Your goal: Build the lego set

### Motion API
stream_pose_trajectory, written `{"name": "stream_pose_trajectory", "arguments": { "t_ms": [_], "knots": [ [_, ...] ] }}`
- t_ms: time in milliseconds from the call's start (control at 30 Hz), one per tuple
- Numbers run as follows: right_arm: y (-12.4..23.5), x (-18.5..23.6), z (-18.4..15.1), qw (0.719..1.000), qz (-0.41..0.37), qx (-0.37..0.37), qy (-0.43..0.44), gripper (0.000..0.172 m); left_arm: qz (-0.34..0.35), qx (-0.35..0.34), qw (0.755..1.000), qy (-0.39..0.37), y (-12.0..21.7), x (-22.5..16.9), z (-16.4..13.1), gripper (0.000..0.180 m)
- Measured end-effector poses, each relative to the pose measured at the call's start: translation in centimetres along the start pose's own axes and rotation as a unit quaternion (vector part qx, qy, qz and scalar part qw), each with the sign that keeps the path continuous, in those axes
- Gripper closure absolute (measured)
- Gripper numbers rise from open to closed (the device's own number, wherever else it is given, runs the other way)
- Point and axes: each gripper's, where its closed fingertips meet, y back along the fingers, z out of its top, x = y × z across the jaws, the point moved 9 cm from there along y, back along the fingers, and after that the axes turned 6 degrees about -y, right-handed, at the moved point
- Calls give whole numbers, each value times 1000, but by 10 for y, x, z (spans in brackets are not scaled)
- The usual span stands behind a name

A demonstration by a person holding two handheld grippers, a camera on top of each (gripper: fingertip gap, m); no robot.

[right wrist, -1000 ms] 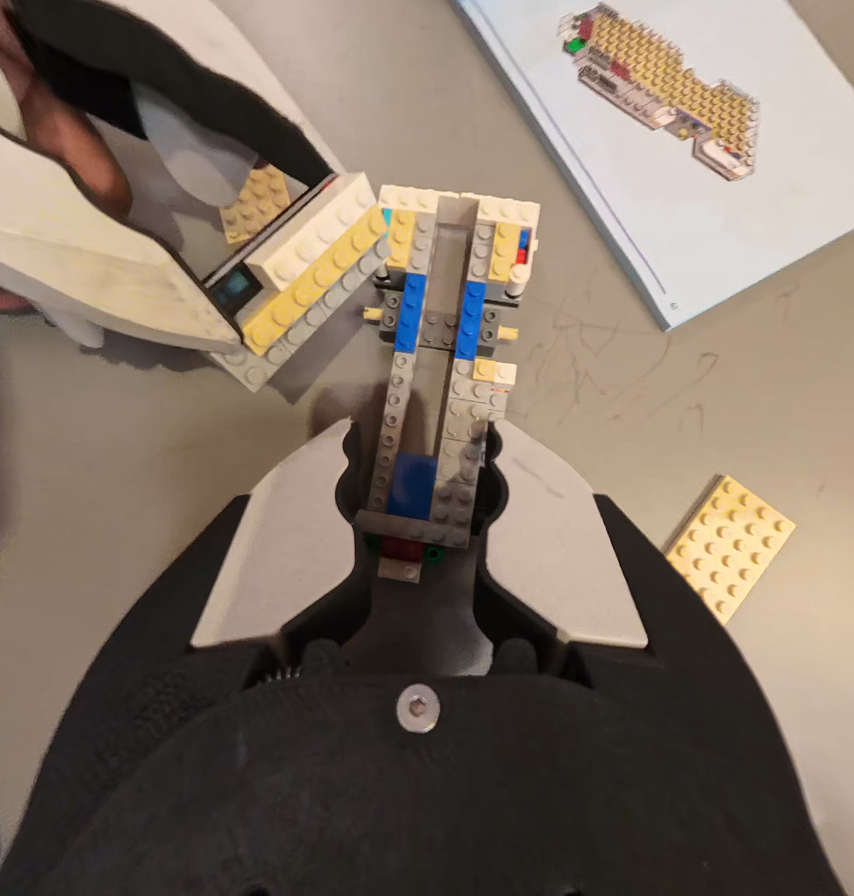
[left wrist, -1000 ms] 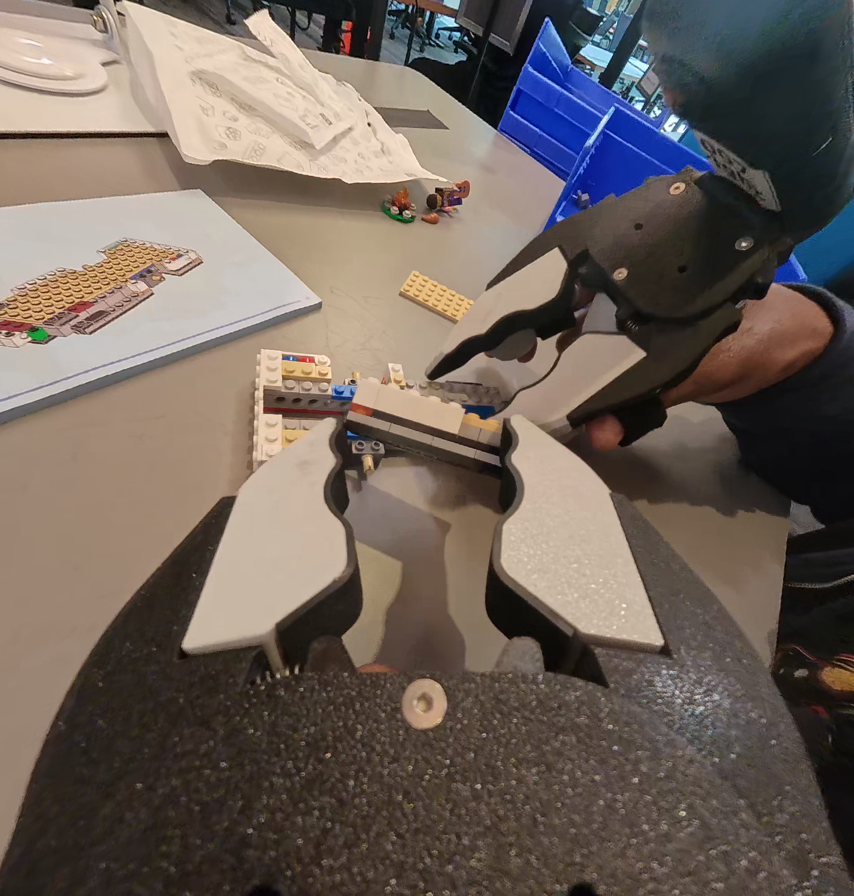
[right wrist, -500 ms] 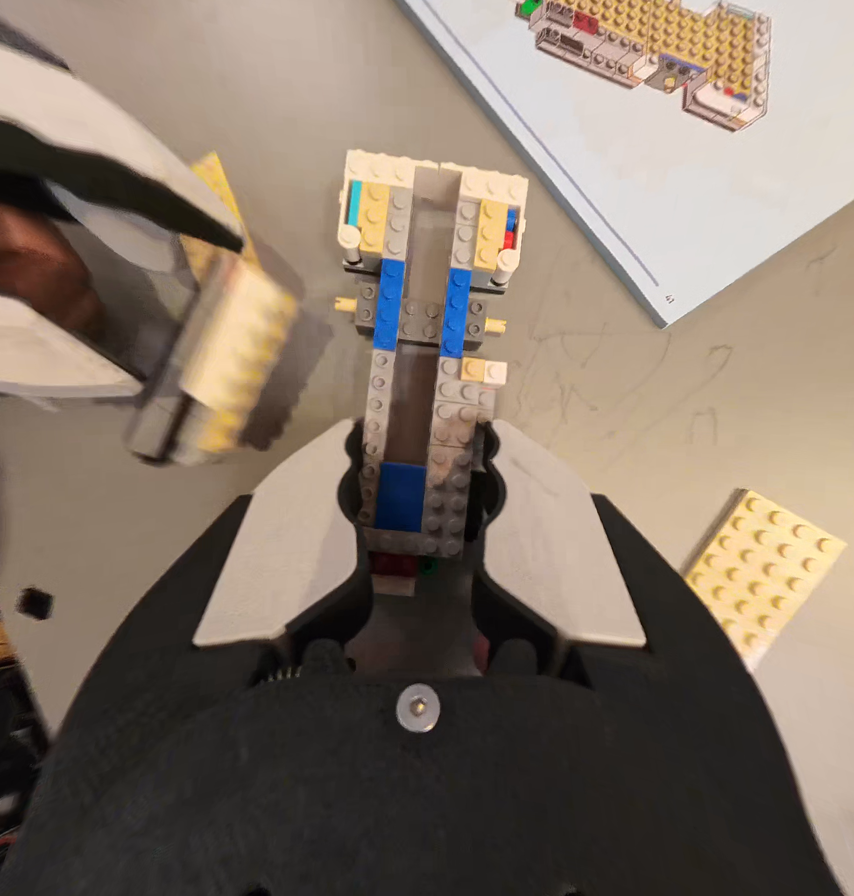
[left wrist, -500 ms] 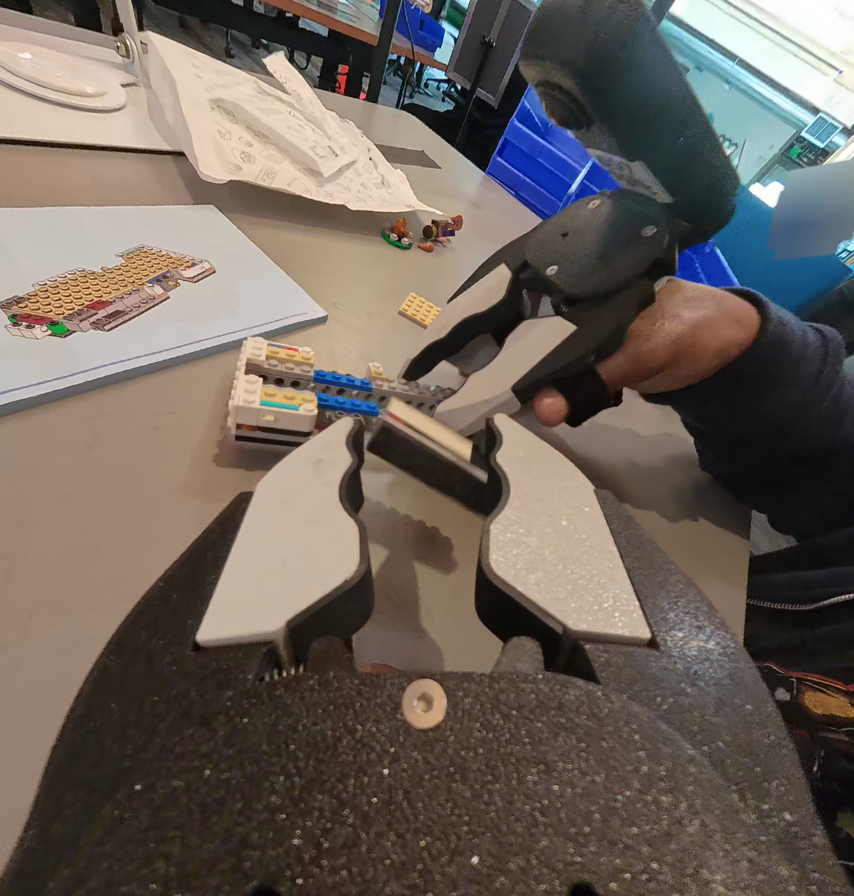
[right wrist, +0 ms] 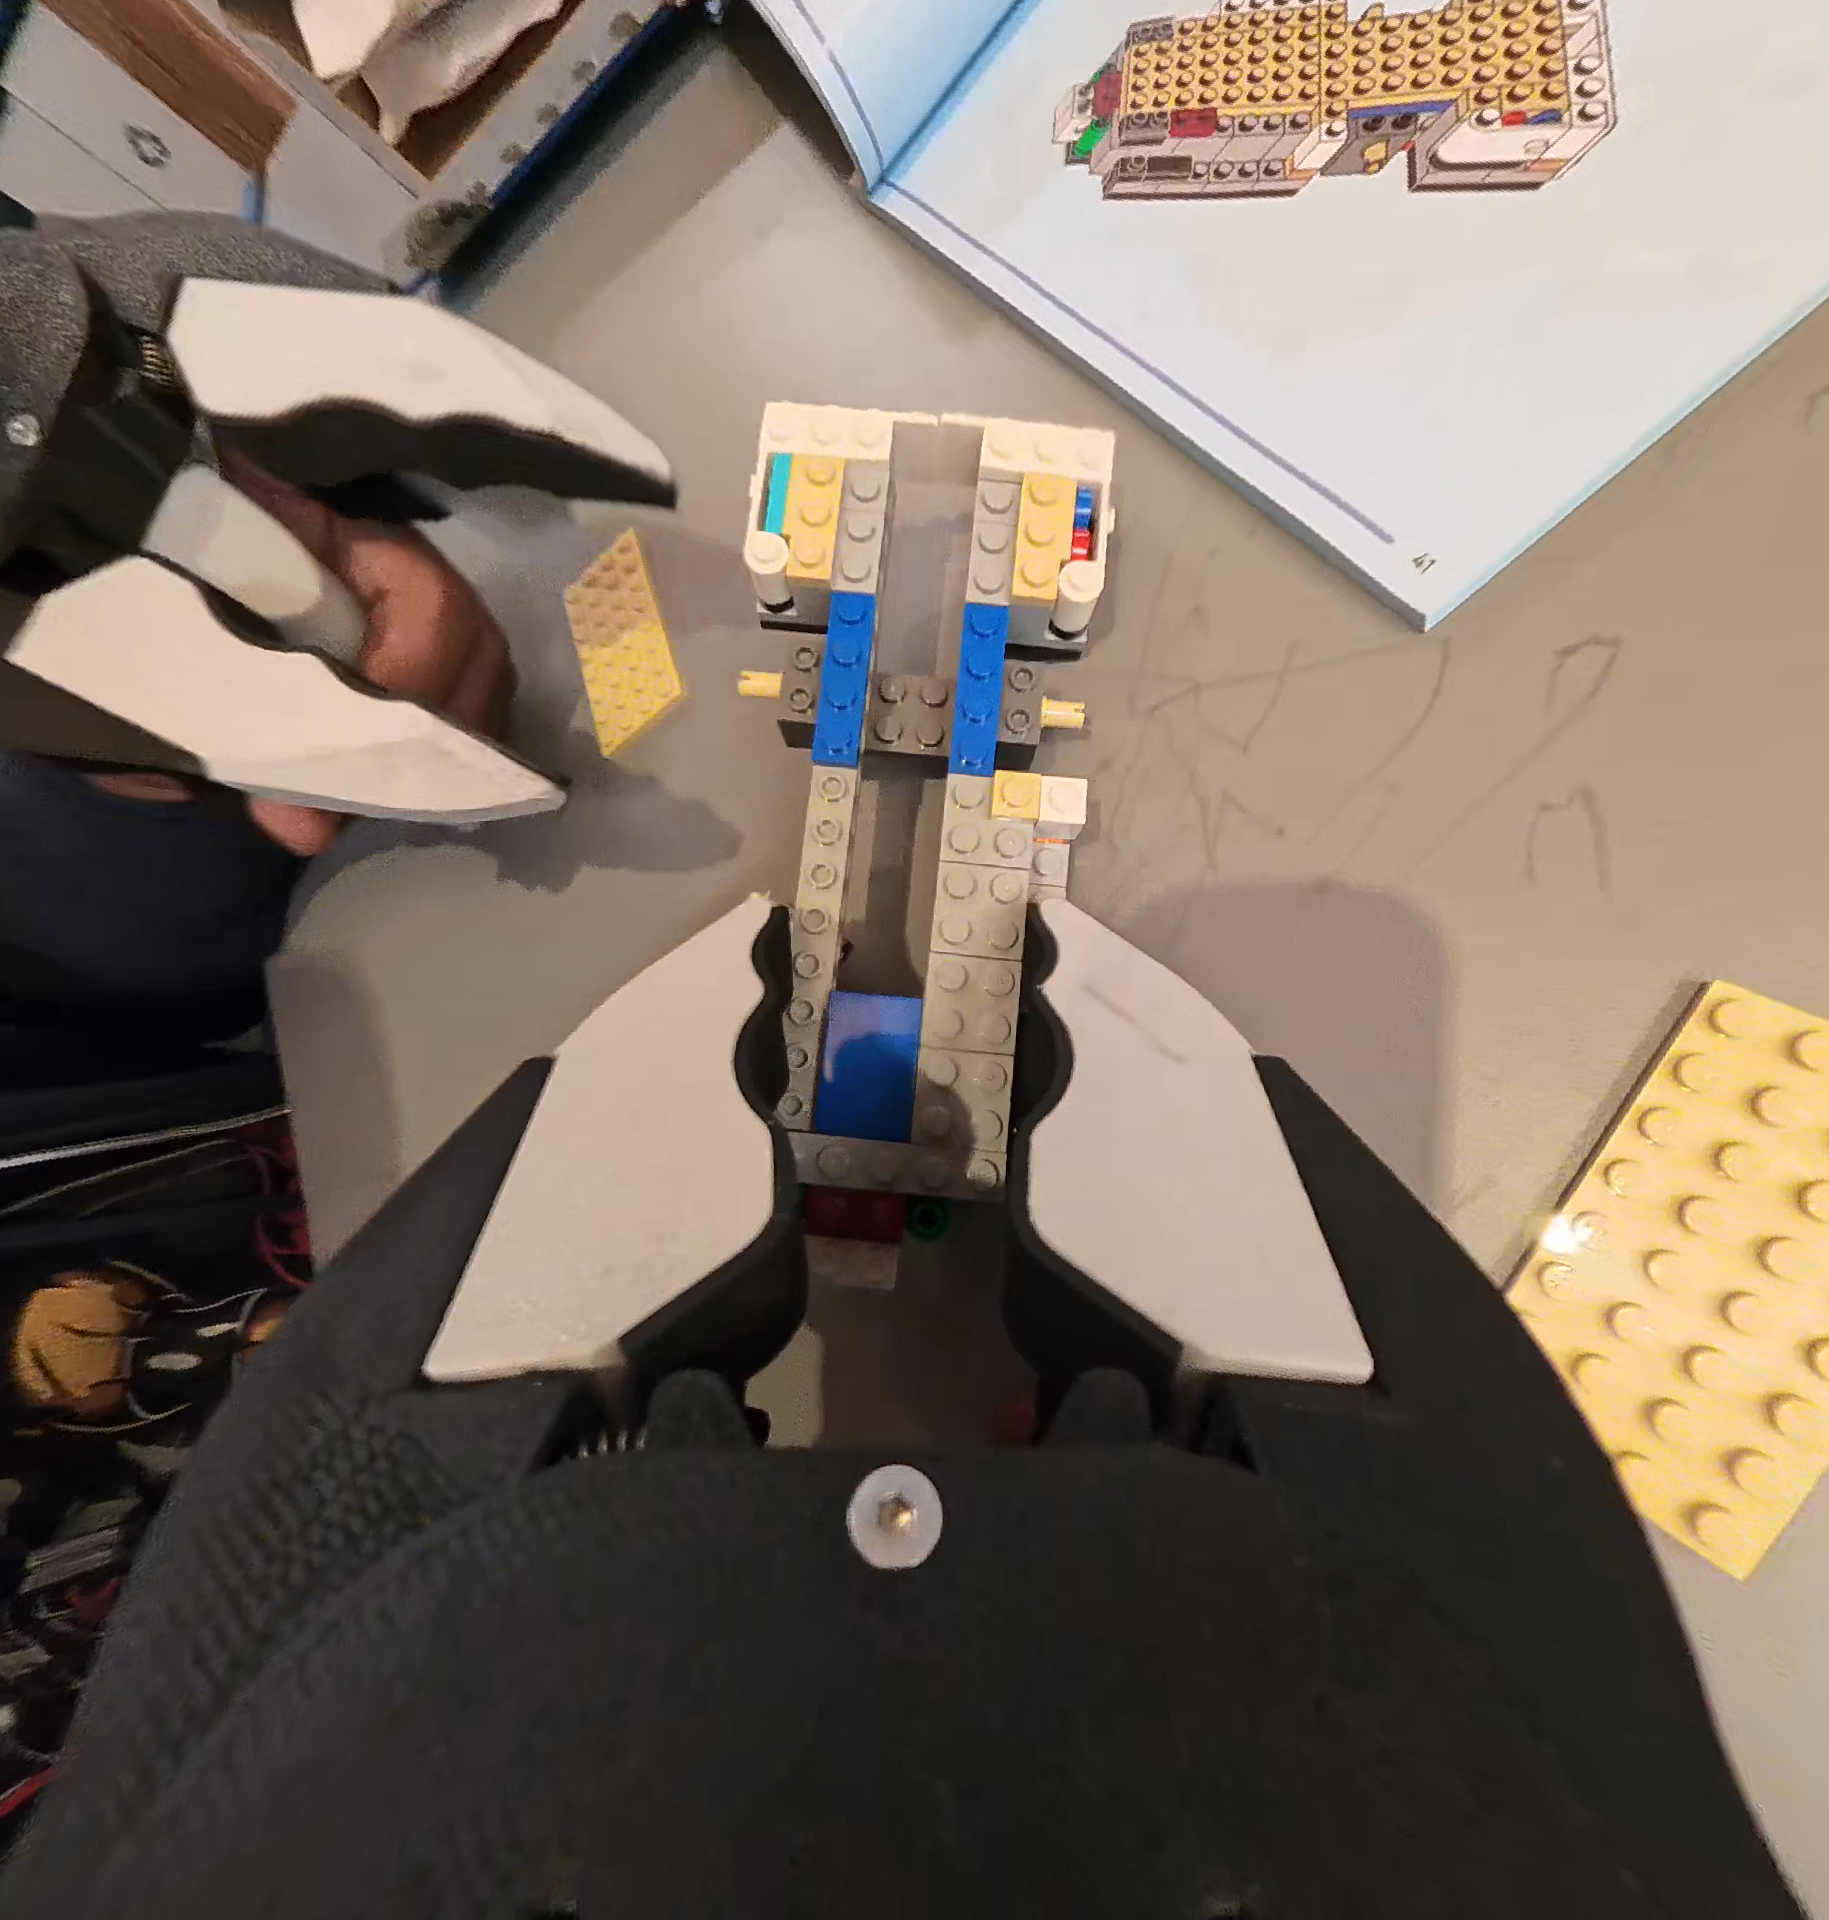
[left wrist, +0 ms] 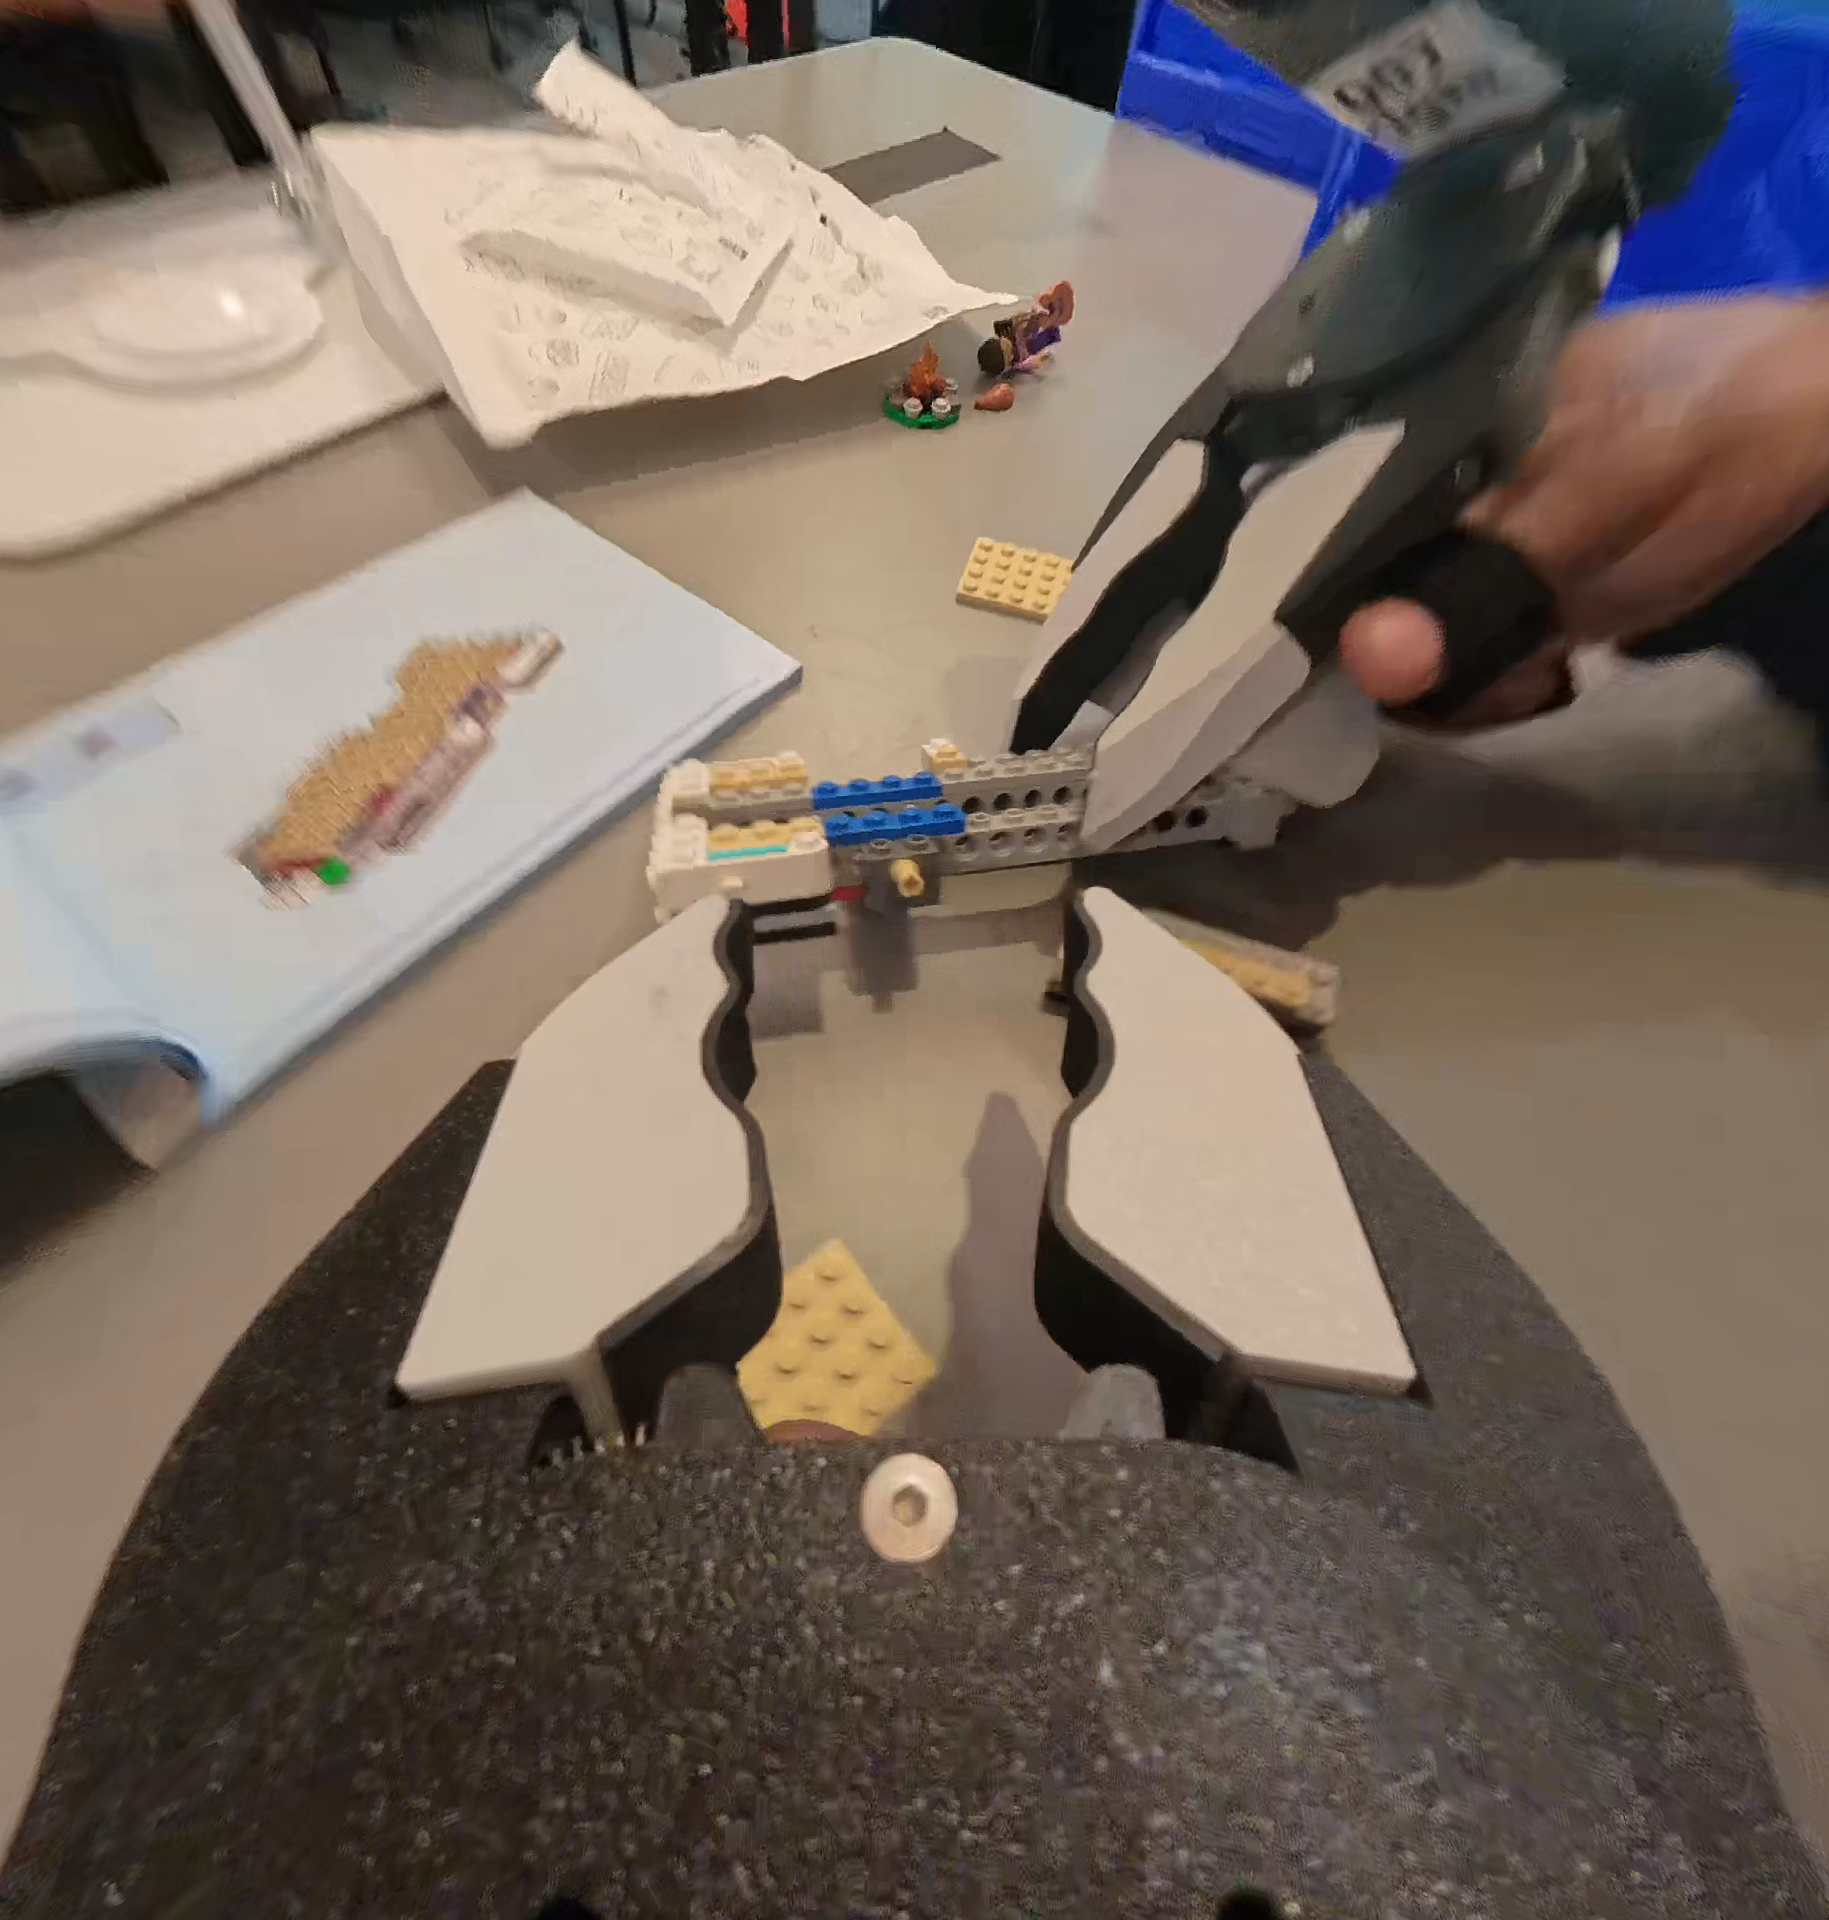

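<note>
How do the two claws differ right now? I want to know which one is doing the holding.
The right claw is closed on the grey end of the brick model; the left claw is open and empty. The right claw's pads press the model's sides, while the left claw's fingers stand apart beside it, near a tan plate. Both have grey fingers.

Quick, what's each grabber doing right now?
Left gripper: open, holding nothing.
Right gripper: closed on the brick model.
</note>
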Motion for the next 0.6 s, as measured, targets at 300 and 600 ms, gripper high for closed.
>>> {"name": "stream_pose_trajectory", "arguments": {
  "t_ms": [300,600],
  "knots": [
    [6,-4,-1,999,47,-9,-27,144,33,58,874,-481,-19,-5,4,114],
    [13,7,-1,997,19,-11,74,131,-11,57,864,-500,-26,-7,-2,113]
  ]
}}
